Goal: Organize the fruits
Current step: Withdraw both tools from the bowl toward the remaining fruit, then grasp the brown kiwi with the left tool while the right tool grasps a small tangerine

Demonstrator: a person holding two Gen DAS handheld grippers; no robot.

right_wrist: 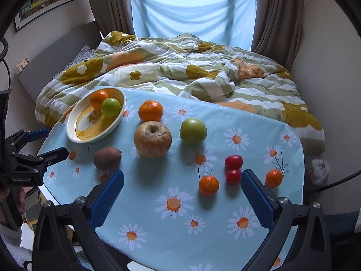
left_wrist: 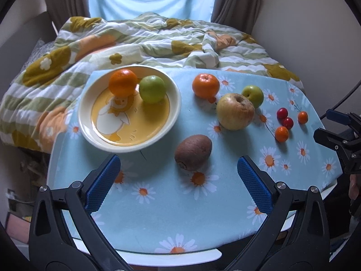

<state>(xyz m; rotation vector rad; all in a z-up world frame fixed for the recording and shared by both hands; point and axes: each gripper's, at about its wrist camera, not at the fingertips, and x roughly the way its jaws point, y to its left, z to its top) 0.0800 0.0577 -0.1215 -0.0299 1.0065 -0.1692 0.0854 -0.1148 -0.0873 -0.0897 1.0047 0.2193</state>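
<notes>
Fruits are partly sorted: a round orange mandarin (left_wrist: 123, 82) and a smooth green plum (left_wrist: 152, 88) sit in the cream bowl with yellow duck print (left_wrist: 173, 113), upper left of the frame. I judge the rest outstanding: a second mandarin (left_wrist: 205, 85), wrinkled yellow apple (left_wrist: 235, 111), second green plum (left_wrist: 252, 95), brown fuzzy kiwi (left_wrist: 193, 152) and small red and orange fruits (right_wrist: 233, 169) lie loose on the daisy-print blue cloth (left_wrist: 158, 214). My left gripper (left_wrist: 179, 185) and right gripper (right_wrist: 181, 199) both stand apart, empty.

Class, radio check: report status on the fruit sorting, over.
Left gripper open, right gripper open, both empty. Cream duck-print plate holds one orange, one green fruit. Brown kiwi nearest, unobstructed.
</notes>
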